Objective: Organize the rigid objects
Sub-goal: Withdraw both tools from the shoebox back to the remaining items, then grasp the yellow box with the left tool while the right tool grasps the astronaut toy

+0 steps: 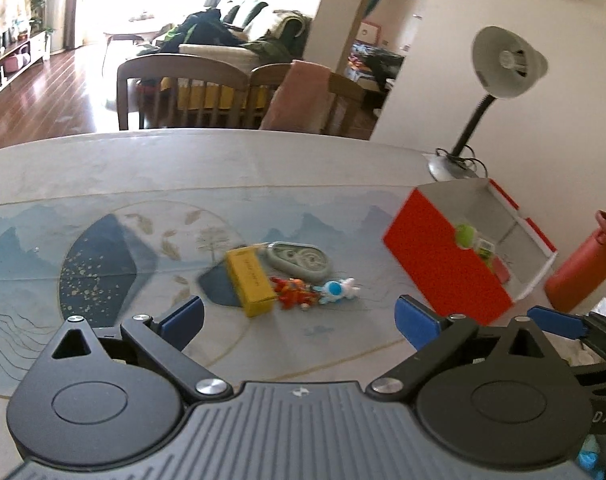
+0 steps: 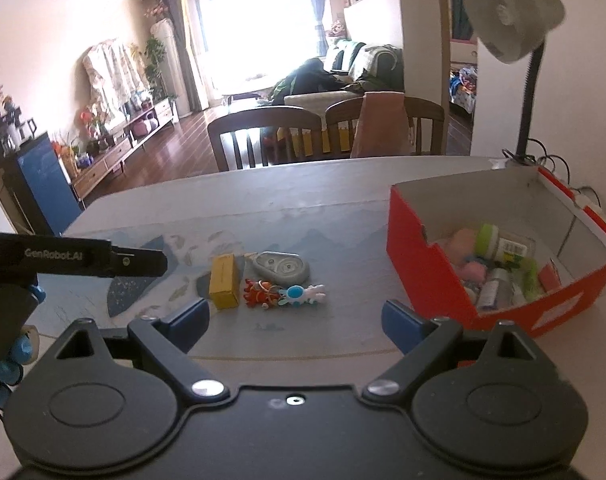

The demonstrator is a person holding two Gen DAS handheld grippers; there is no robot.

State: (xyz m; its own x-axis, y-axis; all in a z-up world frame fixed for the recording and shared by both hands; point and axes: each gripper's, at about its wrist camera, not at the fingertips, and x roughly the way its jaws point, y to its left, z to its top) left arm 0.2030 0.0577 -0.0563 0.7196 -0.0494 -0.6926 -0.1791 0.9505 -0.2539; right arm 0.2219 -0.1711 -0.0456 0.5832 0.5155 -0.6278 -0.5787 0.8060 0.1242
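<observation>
Toys — a yellow box (image 2: 224, 285), a grey case (image 2: 281, 266), a red figure (image 2: 259, 293) and a blue-white figure (image 2: 303, 294) — lay together on the desk (image 2: 303, 200), left of the red bin (image 2: 431, 272). Both grippers' jaws — left gripper (image 1: 299, 320), right gripper (image 2: 295, 322) — stood wide, holding nothing.

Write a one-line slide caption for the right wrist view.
Open right gripper faces a yellow box, grey case and two toy figures beside a red box of items.

Glossy printed tablecloth (image 2: 343, 216); matt cardboard on the red box (image 2: 427, 280) and the yellow carton (image 2: 223, 280); smooth plastic astronaut keyring (image 2: 303, 295)
</observation>
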